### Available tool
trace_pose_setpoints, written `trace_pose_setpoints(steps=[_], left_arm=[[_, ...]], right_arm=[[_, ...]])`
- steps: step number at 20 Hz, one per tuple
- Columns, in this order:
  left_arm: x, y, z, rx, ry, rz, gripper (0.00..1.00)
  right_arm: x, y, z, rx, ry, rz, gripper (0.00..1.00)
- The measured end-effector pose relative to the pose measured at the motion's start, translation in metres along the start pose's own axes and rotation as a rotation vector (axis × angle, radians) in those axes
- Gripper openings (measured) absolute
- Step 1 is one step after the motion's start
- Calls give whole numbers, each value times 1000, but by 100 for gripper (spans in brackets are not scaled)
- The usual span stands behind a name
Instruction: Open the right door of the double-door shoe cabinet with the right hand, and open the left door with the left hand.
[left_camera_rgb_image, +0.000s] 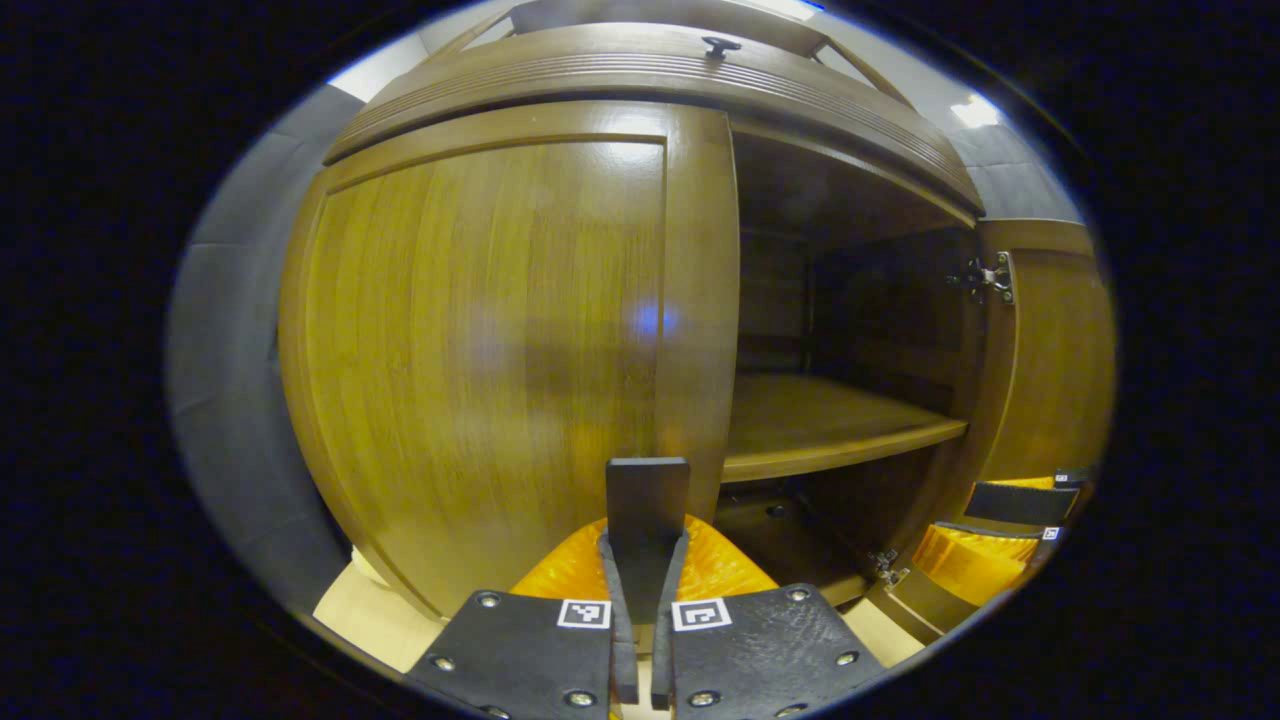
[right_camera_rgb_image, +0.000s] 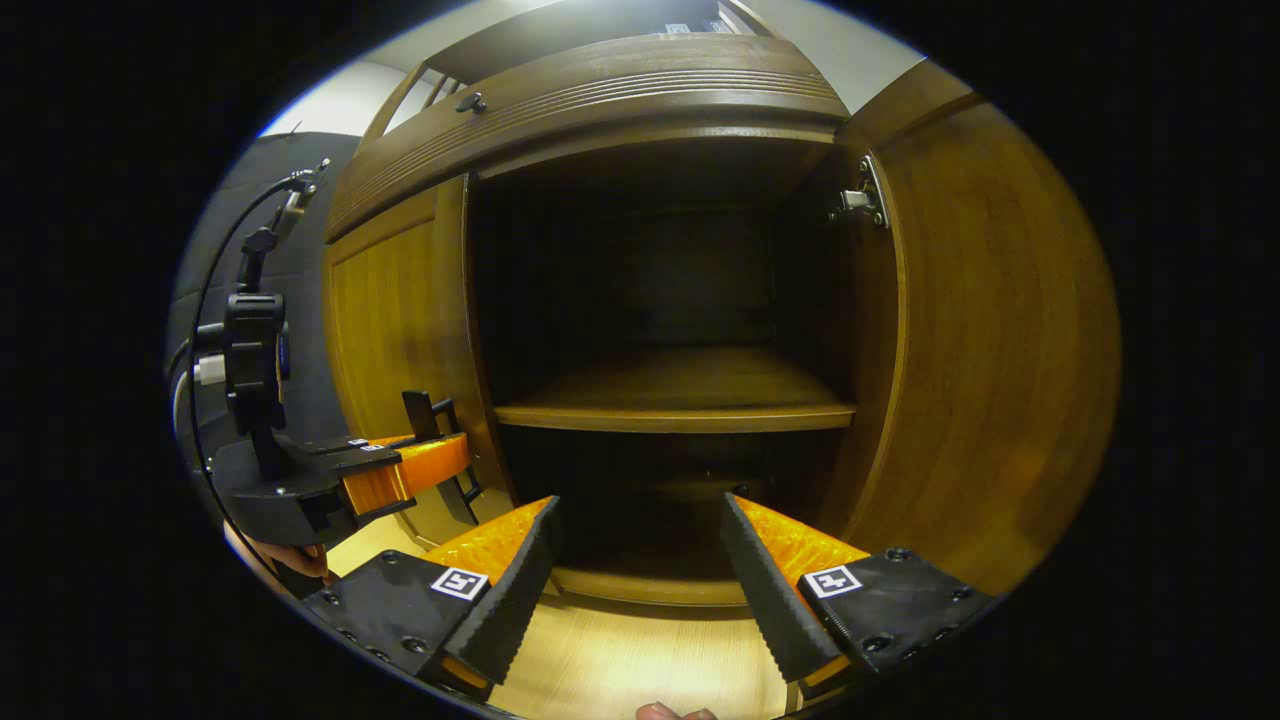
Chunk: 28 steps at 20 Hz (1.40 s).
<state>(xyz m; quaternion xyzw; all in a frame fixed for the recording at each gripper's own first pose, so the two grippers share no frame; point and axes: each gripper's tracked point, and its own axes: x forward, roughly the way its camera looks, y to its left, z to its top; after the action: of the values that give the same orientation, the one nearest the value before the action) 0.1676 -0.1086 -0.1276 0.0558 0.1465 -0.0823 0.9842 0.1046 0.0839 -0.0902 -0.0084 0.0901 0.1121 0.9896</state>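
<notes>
The wooden shoe cabinet (left_camera_rgb_image: 640, 75) fills the left gripper view. Its left door (left_camera_rgb_image: 480, 330) is closed against the frame. A dark upright handle (left_camera_rgb_image: 647, 495) stands at that door's inner edge, and my left gripper (left_camera_rgb_image: 645, 565) is shut on it, one finger pressed to each side. The right door (left_camera_rgb_image: 1055, 350) stands swung open. In the right gripper view the left door (right_camera_rgb_image: 400, 320) is closed and the right door (right_camera_rgb_image: 1000, 340) is open wide. My right gripper (right_camera_rgb_image: 640, 500) hangs open before the dark interior, holding nothing. The left gripper (right_camera_rgb_image: 445, 450) sits at the handle (right_camera_rgb_image: 420, 408).
Inside, a wooden shelf (right_camera_rgb_image: 680, 400) crosses the open half, with hinges (right_camera_rgb_image: 860, 200) on the right wall. A small knob (left_camera_rgb_image: 720, 45) sits on the panel above. Light wood floor (right_camera_rgb_image: 620, 650) lies in front. A hand (right_camera_rgb_image: 290, 555) holds the left gripper.
</notes>
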Motion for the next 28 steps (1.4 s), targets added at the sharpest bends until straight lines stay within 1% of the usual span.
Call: trace_pose_setpoints(steps=[1,3,4,5,7,11,16,21,28], left_arm=[[1,1,-2,0,5,-6,7],[-3,3,-5,2,9,-8,9],[-5,2,-4,3,12,-7,8],[-8,2,-4,3,15,-7,9],[-19,1,-5,5,30,-17,8],[-46,6,-14,-8,40,-41,9],[-75,12,-17,-9,26,-26,9],[-108,24,-20,-9,11,-12,9],[-156,52,-32,-4,-9,8,8]], right_arm=[[-1,1,0,2,-1,3,95],[-4,5,0,8,-5,9,95],[-6,7,0,11,-4,14,95],[-10,9,0,11,-2,15,94],[-15,12,0,10,-5,18,95],[-29,15,-5,4,-1,14,94],[-52,18,-9,0,-1,5,94],[-70,33,-25,-37,23,14,94],[-94,59,-44,-68,54,41,95]])
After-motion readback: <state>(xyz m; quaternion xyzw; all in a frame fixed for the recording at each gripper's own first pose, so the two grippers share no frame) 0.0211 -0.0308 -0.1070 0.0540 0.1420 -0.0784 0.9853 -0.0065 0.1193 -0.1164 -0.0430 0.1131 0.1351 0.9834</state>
